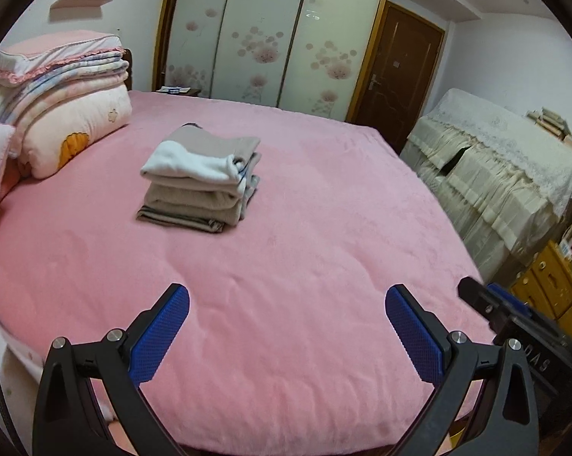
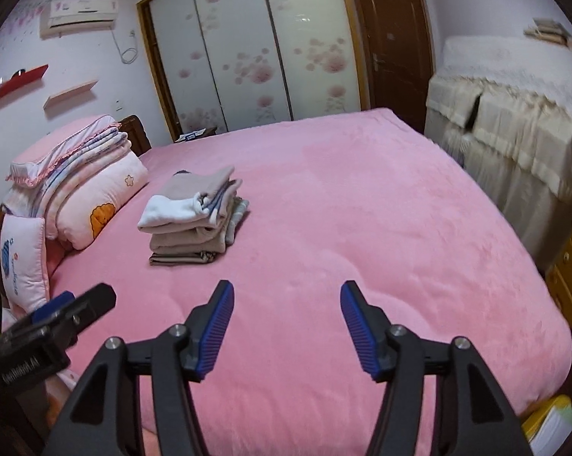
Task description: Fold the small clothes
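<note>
A stack of folded small clothes (image 1: 200, 180), beige and grey with a white piece on top, sits on the pink bed (image 1: 305, 266); it also shows in the right wrist view (image 2: 194, 218). My left gripper (image 1: 287, 298) is open and empty, held above the near part of the bed, well short of the stack. My right gripper (image 2: 287, 292) is open and empty too, above the bed (image 2: 362, 228), to the right of and nearer than the stack. Each gripper shows at the edge of the other's view, the right one (image 1: 491, 307) and the left one (image 2: 73, 311).
Folded quilts and pillows (image 1: 57, 114) are piled at the bed's head on the left. A cloth-covered piece of furniture (image 1: 506, 174) stands right of the bed, with yellow drawers (image 1: 552, 285) nearer. A wardrobe (image 1: 270, 38) and door (image 1: 396, 72) are behind.
</note>
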A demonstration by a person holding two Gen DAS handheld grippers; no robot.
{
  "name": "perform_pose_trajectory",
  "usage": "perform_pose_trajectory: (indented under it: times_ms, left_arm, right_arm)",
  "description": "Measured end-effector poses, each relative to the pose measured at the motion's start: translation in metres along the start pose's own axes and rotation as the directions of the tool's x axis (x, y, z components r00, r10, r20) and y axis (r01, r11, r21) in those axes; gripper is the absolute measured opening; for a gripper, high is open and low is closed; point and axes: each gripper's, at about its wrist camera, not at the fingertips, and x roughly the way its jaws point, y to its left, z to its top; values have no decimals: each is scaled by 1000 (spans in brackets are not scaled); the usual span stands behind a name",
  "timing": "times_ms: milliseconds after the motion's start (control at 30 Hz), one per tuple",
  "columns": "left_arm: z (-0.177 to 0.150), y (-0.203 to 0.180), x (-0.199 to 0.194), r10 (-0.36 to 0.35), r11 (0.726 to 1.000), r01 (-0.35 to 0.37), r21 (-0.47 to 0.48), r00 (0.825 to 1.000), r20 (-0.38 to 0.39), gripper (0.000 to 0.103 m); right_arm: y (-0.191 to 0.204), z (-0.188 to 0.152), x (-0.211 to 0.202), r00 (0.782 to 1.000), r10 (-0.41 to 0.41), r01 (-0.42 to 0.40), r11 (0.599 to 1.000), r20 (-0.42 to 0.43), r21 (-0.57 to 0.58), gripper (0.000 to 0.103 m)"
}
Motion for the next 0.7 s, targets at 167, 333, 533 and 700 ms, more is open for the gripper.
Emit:
perform_pose_trajectory:
  times_ms: [167,333,533,700]
  left_arm:
    - [-16,-15,2,21,999,-20,27,1000,-22,103]
    - [-17,-27,4,15,999,-13,46,999,-40,103]
    - [-18,-36,2,29,997,-27,66,999,-40,102]
    - [-17,-41,6,45,996,-41,80,998,-52,102]
  right_arm:
    - [-10,-11,-7,1000,-2,2,1000,10,-3,62]
    - [-11,-15,-11,1000,14,-14,999,9,-43,63]
    - [-14,-22,-18,1000,11,-10,998,12,-65,63]
    - [-18,-24,-12,1000,-4,4,998,-2,-69,64]
